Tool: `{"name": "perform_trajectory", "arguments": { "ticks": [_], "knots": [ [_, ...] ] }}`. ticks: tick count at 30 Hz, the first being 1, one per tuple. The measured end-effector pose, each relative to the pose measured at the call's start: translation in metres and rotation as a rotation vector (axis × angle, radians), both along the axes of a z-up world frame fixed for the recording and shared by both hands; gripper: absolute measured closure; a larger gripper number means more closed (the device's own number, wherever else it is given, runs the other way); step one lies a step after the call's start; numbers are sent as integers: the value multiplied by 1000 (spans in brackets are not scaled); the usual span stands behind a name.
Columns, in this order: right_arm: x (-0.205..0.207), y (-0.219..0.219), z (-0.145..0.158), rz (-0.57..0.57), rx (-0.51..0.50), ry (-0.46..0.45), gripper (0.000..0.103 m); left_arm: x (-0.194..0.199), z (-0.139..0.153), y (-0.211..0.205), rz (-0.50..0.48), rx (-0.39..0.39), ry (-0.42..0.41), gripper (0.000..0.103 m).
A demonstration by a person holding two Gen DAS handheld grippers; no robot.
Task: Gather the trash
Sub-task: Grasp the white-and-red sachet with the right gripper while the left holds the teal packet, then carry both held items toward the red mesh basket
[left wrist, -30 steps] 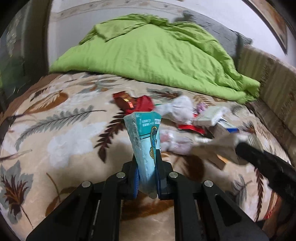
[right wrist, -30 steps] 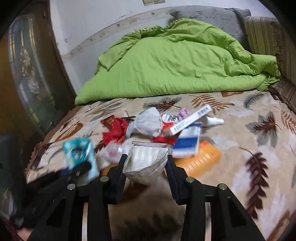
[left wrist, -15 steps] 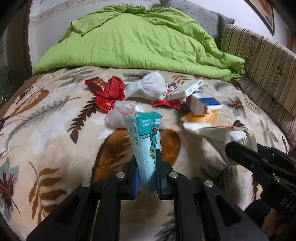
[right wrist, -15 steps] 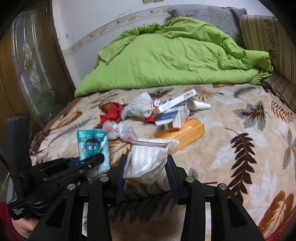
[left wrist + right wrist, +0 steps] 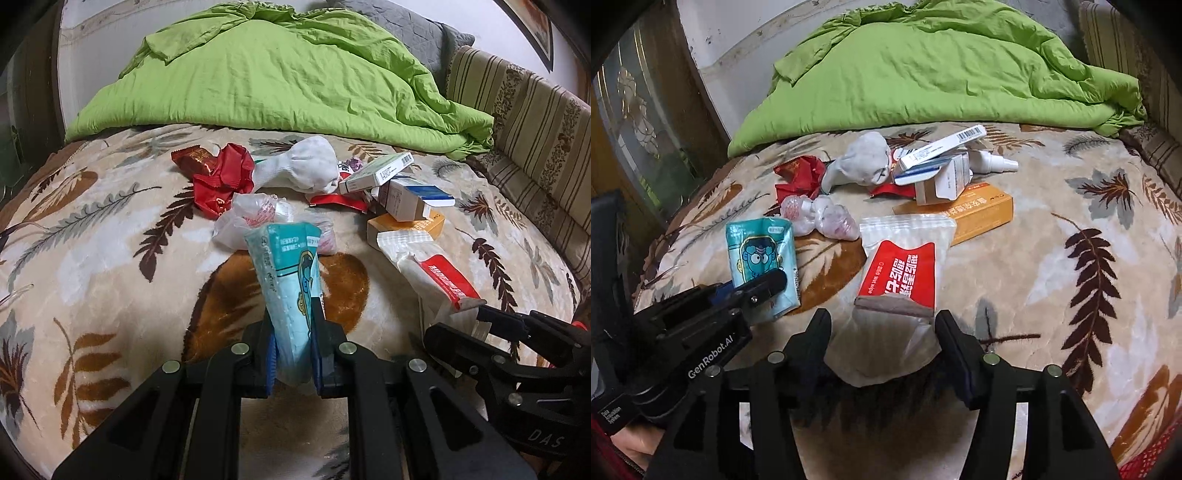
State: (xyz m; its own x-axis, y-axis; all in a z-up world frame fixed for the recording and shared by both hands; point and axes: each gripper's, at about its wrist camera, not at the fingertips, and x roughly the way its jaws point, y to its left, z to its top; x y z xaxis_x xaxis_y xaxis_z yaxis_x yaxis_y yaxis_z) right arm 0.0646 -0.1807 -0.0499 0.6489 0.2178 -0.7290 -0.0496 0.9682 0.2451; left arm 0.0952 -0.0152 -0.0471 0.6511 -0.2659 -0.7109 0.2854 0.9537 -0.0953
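A green quilt [image 5: 280,77] is heaped at the far end of the leaf-patterned blanket [image 5: 92,236]. In the middle of the blanket lies a pile of trash: an orange box [image 5: 979,210], white cartons [image 5: 942,181], a red wrapper [image 5: 221,177]. The left gripper [image 5: 293,354] is pinching a blue packet [image 5: 291,280] upright. The right gripper [image 5: 882,332] jaws are opening; the wet wipe pack [image 5: 905,273] lies between them, and they no longer press it

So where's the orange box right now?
In the right wrist view the orange box lies flat on the blanket, just beyond the wet wipe pack, with the white cartons stacked on its far edge.
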Motion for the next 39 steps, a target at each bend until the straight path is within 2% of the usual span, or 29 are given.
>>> {"name": "perform_trajectory", "arguments": {
  "ticks": [4,5,6,9,15,24,39],
  "knots": [
    [1,0,-1,1,-1,-2,43,0,0,0,-4,0,-2,88],
    [1,0,0,-2,-3,-8,59,0,0,1,-4,-1,-2,88],
    [1,0,0,-7,-4,-12,62,0,0,1,-4,-3,-2,88],
    [-1,-3,2,-14,13,-35,64,-1,2,1,-4,-11,-14,88],
    [-9,-5,10,-13,38,-101,65,-8,12,-1,-22,-20,-76,88],
    [-8,-5,11,-14,43,-103,65,-3,7,-2,-20,-10,-51,88],
    [-9,-4,12,-13,36,-110,65,-5,11,-2,-12,11,-75,88]
  ]
}}
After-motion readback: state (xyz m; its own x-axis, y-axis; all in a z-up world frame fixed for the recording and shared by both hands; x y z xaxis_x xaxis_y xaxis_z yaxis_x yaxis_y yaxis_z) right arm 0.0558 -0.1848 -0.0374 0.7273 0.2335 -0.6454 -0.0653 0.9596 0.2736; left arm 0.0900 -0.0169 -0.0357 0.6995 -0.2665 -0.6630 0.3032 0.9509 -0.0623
